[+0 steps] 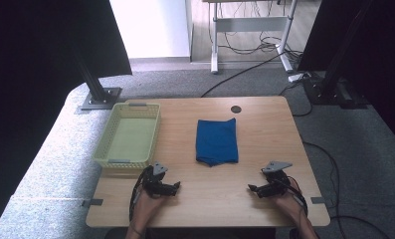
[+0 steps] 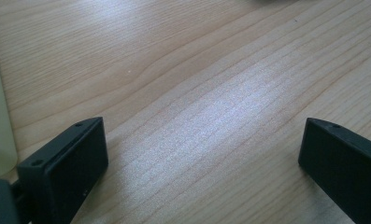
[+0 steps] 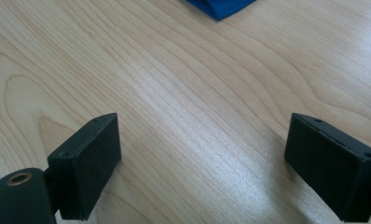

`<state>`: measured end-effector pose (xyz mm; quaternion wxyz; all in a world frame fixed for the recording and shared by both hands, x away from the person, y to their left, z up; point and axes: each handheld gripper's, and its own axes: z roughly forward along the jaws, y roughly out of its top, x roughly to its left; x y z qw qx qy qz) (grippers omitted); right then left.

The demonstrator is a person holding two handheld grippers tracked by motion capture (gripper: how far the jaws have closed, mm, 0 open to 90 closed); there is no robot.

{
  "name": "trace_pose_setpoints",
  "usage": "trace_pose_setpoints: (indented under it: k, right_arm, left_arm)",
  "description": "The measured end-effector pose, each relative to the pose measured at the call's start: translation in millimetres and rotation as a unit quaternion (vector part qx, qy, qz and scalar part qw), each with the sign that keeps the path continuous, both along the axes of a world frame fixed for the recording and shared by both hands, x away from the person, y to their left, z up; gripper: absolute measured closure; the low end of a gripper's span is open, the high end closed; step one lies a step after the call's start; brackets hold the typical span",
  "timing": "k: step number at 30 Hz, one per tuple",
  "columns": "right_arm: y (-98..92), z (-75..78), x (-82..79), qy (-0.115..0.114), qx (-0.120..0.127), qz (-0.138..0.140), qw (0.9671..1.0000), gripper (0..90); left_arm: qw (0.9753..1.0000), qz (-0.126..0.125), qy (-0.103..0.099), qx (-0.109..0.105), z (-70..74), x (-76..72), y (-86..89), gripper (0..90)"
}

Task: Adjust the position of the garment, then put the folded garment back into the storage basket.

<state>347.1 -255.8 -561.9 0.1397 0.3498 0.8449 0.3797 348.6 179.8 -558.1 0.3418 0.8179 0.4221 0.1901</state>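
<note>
Nearest, at the table's (image 1: 210,199) near edge, the left gripper (image 1: 176,186) rests with its jaws spread wide and nothing between them. Far-left of it stands a yellow basket (image 1: 128,137). A folded blue cloth (image 1: 216,141) lies mid-table, between both grippers and farther away. Rightmost, the right gripper (image 1: 250,188) also gapes wide and empty.
</note>
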Motion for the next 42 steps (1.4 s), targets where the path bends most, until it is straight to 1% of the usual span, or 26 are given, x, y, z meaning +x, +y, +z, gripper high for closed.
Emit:
trace_pose_setpoints:
  k: [3,7,20,23,27,38,42]
  right_arm:
    - [-1.5,-0.8,-1.6,-0.002,0.004,-0.004,1.0,10.4]
    - [0.3,-1.3,-3.4,-0.01,-0.009,-0.004,0.9999,9.9]
    - [0.2,-1.3,-3.8,-0.009,-0.008,-0.006,0.9999,9.9]
    - [0.2,-1.3,-3.8,-0.009,-0.008,-0.006,0.9999,9.9]
    - [0.2,-1.3,-3.8,-0.01,-0.008,-0.006,0.9999,9.9]
    - [0.3,-1.3,-3.8,-0.01,-0.008,-0.006,0.9999,9.9]
    - [0.3,-1.3,-3.8,-0.01,-0.008,-0.006,0.9999,9.9]
  left_arm:
    - [1.0,0.0,0.0,0.0,0.0,0.0,0.0,1.3]
    - [1.0,0.0,0.0,0.0,0.0,0.0,0.0,1.3]
    - [1.0,0.007,-0.003,0.003,0.2,-0.8,-0.4,1.0]
    - [1.0,0.006,-0.007,0.004,0.4,-1.6,-1.2,1.9]
    - [1.0,0.003,-0.005,0.004,1.2,-2.0,-3.1,2.7]
    - [0.9998,-0.007,-0.008,-0.019,10.0,1.1,-8.1,2.6]
    - [0.9997,-0.014,-0.008,-0.019,13.1,4.9,-14.1,1.6]
